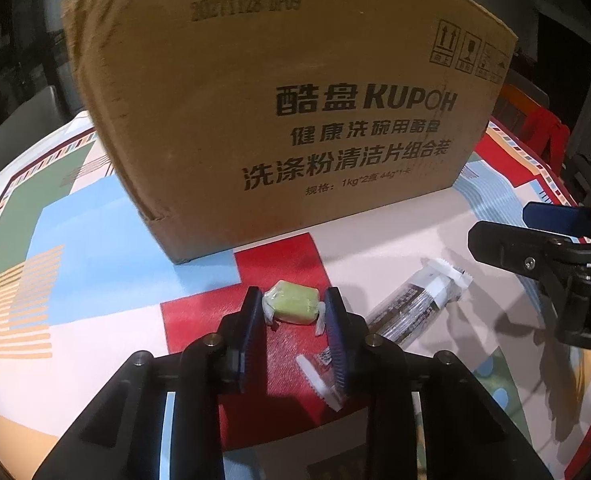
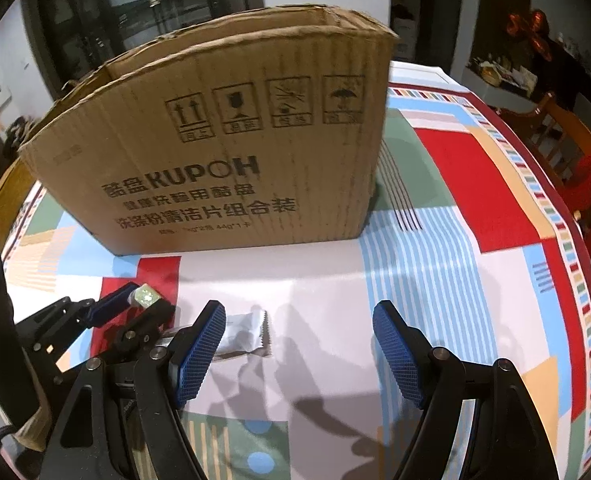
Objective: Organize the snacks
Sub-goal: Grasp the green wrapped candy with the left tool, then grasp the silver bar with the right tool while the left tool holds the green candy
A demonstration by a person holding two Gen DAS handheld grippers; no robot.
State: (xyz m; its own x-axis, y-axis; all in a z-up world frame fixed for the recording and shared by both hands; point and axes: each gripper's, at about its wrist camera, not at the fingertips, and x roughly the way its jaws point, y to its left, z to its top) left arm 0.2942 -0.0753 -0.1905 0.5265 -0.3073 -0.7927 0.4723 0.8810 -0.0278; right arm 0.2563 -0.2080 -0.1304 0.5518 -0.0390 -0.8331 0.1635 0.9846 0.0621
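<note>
A green wrapped candy (image 1: pixel 291 304) sits between the fingertips of my left gripper (image 1: pixel 293 300), which is shut on it just over the red patch of the tablecloth. It shows as a shiny green block (image 2: pixel 146 297) in the right wrist view, with the left gripper (image 2: pixel 135 300) around it. A long grey snack bar (image 1: pixel 411 300) lies to the right; its white end (image 2: pixel 245 336) shows beside my right gripper (image 2: pixel 299 332), which is open and empty. A small wrapped snack (image 1: pixel 320 376) lies under the left gripper's right finger. The open cardboard box (image 1: pixel 279 112) stands behind.
The colourful patterned tablecloth (image 2: pixel 455 240) covers the table. The box (image 2: pixel 223 152) fills the back. A red wooden chair (image 2: pixel 575 160) stands beyond the table's right edge. The right gripper's body (image 1: pixel 555 264) hangs at the right in the left wrist view.
</note>
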